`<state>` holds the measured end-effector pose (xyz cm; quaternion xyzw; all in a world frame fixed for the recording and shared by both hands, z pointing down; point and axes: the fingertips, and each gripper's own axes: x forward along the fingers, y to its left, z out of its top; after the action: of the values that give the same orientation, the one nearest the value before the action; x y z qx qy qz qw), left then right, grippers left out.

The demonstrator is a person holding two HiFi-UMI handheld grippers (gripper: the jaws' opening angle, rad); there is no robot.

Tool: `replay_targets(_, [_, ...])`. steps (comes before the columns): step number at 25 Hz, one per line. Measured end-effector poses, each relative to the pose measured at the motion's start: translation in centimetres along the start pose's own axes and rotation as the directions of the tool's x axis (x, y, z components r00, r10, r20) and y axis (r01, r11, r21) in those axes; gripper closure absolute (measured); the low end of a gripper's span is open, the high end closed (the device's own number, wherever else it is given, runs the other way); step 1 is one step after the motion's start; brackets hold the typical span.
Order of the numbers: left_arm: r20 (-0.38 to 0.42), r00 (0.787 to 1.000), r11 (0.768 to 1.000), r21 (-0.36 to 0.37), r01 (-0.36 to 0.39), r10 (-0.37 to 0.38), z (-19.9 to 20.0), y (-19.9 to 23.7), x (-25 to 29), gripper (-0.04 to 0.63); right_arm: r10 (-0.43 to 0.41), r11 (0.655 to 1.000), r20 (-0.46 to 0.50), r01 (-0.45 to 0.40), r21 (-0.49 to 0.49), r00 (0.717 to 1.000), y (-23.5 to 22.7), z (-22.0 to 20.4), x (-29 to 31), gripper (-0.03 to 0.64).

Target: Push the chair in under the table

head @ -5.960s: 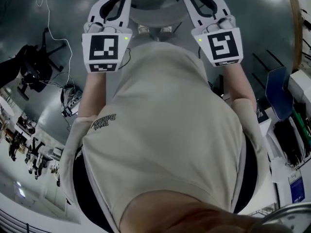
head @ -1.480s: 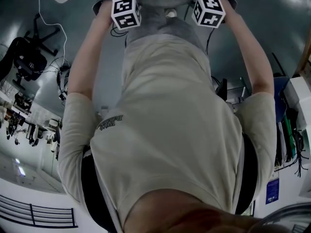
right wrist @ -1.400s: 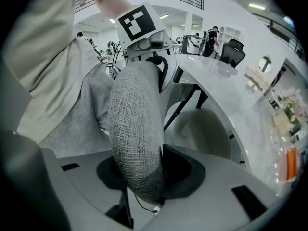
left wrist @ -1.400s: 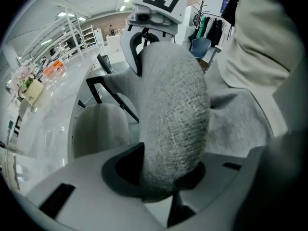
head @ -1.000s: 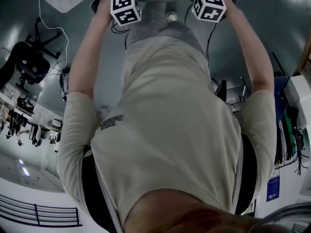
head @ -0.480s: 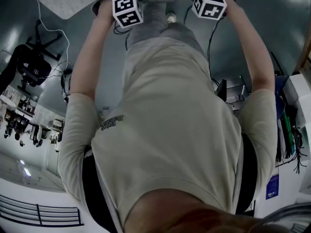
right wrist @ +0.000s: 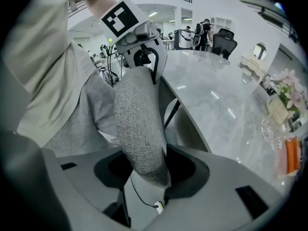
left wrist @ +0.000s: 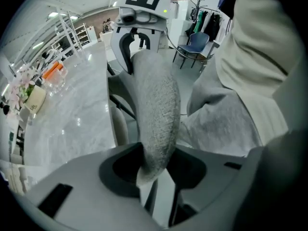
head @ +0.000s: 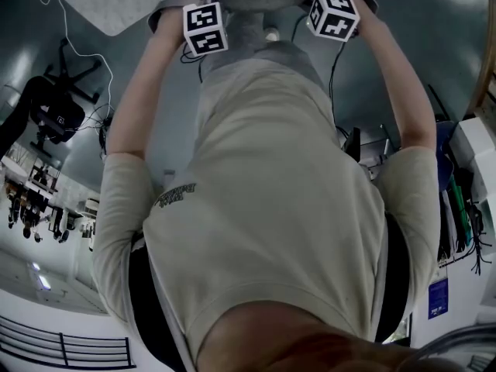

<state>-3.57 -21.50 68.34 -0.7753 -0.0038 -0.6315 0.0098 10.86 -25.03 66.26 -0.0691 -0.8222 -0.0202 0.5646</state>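
I find the chair's grey backrest [left wrist: 156, 105] blocking the way straight ahead, with the person's torso [head: 271, 208] close behind. Open passage lies over the bare worktop [left wrist: 72, 124] beside the backrest.

The head view looks steeply down from above the person's head, along a beige short-sleeved shirt [head: 271, 208], to the left gripper [head: 203, 28] and right gripper [head: 333, 14] near the top edge, over a dark grey floor [head: 434, 45]. The left gripper view sits very close behind its own opening jaws. It faces along the grey woven-fabric chair backrest [left wrist: 156, 105] between them, toward the right gripper [left wrist: 137, 42] at the far end. The white marble table [left wrist: 72, 119] lies on its left. The right gripper view mirrors this: its jaws are also opening around the backrest [right wrist: 139, 124], it faces the left gripper [right wrist: 142, 52], and the table [right wrist: 216, 100] lies on its right. Both gripper views share the backrest, table and shirt.
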Motion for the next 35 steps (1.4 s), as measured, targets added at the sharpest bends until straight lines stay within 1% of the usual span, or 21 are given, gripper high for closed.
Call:
replay_targets(3, [0.016, 1.0, 1.0, 0.012, 0.008, -0.008, -0.2, -0.4, -1.8, 0.462, -0.012, 1.0, -0.017, 0.012, 0.004, 1.0, 0.1, 0.3, -1.2, 0.417])
replay_targets(6, [0.049, 0.998, 1.0, -0.002, 0.027, -0.027, 0.2, -0.9, -4.2, 0.462, -0.011, 0.999, -0.017, 0.012, 0.039, 1.0, 0.6, 0.5, -2.9, 0.426])
replay_targets(9, [0.135, 0.991, 0.999, -0.052, 0.015, -0.008, 1.5, 0.0, -7.0, 0.462, -0.037, 0.993, 0.015, 0.035, 0.109, 0.999, 0.2, 1.2, -5.0, 0.428])
replay_targets(11, [0.213, 0.976, 0.993, -0.113, -0.011, 0.035, 2.7, 1.6, -9.3, 0.462, -0.1, 0.978, 0.071, 0.085, 0.19, 0.992, -1.2, 2.4, -7.0, 0.483])
replay_targets(12, [0.256, 0.964, 0.989, -0.144, -0.032, 0.068, 3.3, 2.6, -10.6, 0.462, -0.145, 0.964, 0.104, 0.117, 0.239, 0.984, -2.2, 3.1, -8.2, 0.491])
replay_targets(13, [0.303, 0.947, 0.983, -0.176, -0.057, 0.109, 4.1, 3.7, -12.1, 0.462, -0.197, 0.946, 0.133, 0.153, 0.286, 0.971, -3.3, 3.9, -9.6, 0.503])
replay_targets(14, [0.353, 0.922, 0.974, -0.213, -0.083, 0.156, 4.8, 4.9, -13.6, 0.462, -0.251, 0.925, 0.158, 0.189, 0.33, 0.955, -4.4, 4.6, -11.1, 0.517])
replay_targets(15, [0.402, 0.892, 0.961, -0.257, -0.106, 0.206, 5.5, 6.2, -15.3, 0.462, -0.303, 0.902, 0.18, 0.221, 0.37, 0.936, -5.5, 5.3, -12.6, 0.525])
replay_targets(17, [0.482, 0.823, 0.926, -0.353, -0.134, 0.303, 6.5, 8.7, -18.6, 0.463, -0.393, 0.853, 0.216, 0.267, 0.449, 0.894, -7.3, 7.0, -15.7, 0.534])
replay_targets(19, [0.529, 0.755, 0.888, -0.433, -0.153, 0.388, 6.8, 11.0, -21.8, 0.463, -0.473, 0.804, 0.245, 0.301, 0.513, 0.846, -8.8, 8.8, -18.7, 0.545])
replay_targets(21, [0.553, 0.692, 0.855, -0.484, -0.187, 0.464, 6.8, 13.1, -24.9, 0.463, -0.542, 0.76, 0.271, 0.327, 0.562, 0.796, -10.1, 10.4, -21.6, 0.551])
replay_targets(23, [0.568, 0.623, 0.822, -0.519, -0.235, 0.538, 6.9, 15.1, -28.1, 0.463, -0.613, 0.711, 0.295, 0.349, 0.61, 0.733, -11.1, 12.0, -24.6, 0.555])
replay_targets(25, [0.584, 0.546, 0.784, -0.565, -0.259, 0.601, 7.2, 16.7, -31.5, 0.463, -0.692, 0.65, 0.314, 0.372, 0.662, 0.65, -11.9, 13.4, -27.9, 0.577])
replay_targets(27, [0.599, 0.474, 0.751, -0.611, -0.252, 0.646, 7.3, 17.7, -34.4, 0.463, -0.755, 0.598, 0.329, 0.389, 0.7, 0.568, -12.5, 14.7, -31.0, 0.58])
replay_targets(29, [0.607, 0.415, 0.728, -0.633, -0.263, 0.678, 7.3, 18.3, -36.9, 0.463, -0.796, 0.56, 0.337, 0.401, 0.725, 0.502, -12.8, 15.9, -33.3, 0.581])
replay_targets(31, [0.611, 0.359, 0.706, -0.65, -0.281, 0.705, 7.4, 18.7, -39.3, 0.468, -0.825, 0.53, 0.341, 0.405, 0.745, 0.451, -12.9, 16.8, -35.3, 0.581])
replay_targets(32, [0.613, 0.327, 0.693, -0.667, -0.275, 0.719, 7.6, 18.9, -40.5, 0.476, -0.837, 0.515, 0.341, 0.407, 0.754, 0.427, -12.9, 17.1, -36.2, 0.581])
replay_targets(34, [0.614, 0.265, 0.667, -0.706, -0.238, 0.744, 8.0, 19.1, -42.9, 0.494, -0.861, 0.486, 0.341, 0.412, 0.771, 0.378, -12.7, 17.6, -38.2, 0.581])
replay_targets(35, [0.615, 0.242, 0.66, -0.717, -0.223, 0.75, 8.2, 19.1, -43.9, 0.499, -0.871, 0.473, 0.342, 0.413, 0.778, 0.353, -12.6, 17.8, -39.1, 0.581])
